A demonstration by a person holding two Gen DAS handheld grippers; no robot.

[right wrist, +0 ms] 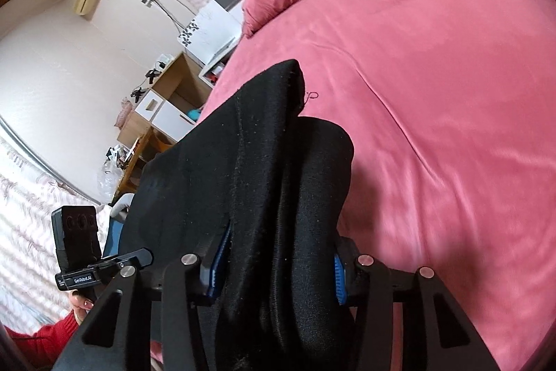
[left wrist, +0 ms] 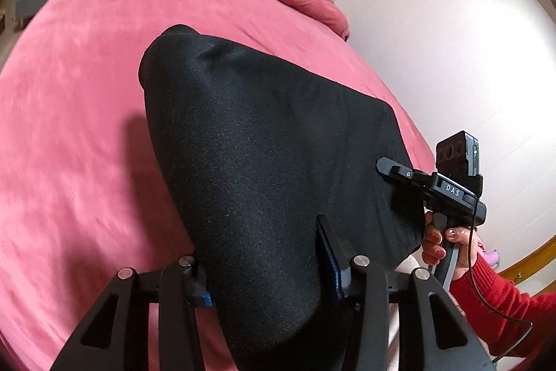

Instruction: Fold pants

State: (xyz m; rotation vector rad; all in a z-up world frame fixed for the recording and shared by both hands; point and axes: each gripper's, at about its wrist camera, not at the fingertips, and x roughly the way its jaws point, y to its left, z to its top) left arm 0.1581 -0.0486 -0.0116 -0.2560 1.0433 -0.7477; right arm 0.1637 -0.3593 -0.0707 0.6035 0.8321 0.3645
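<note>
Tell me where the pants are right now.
The black pants hang lifted above the pink bed, clamped between the left gripper and the right gripper, filling the middle of both wrist views.

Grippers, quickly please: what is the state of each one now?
Left gripper: shut on the black pants.
Right gripper: shut on the black pants.

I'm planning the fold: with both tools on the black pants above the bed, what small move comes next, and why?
Probably lower both together onto the pink bed. The left tool and right tool each clamp the black pants, which hang bunched, not flat.
</note>
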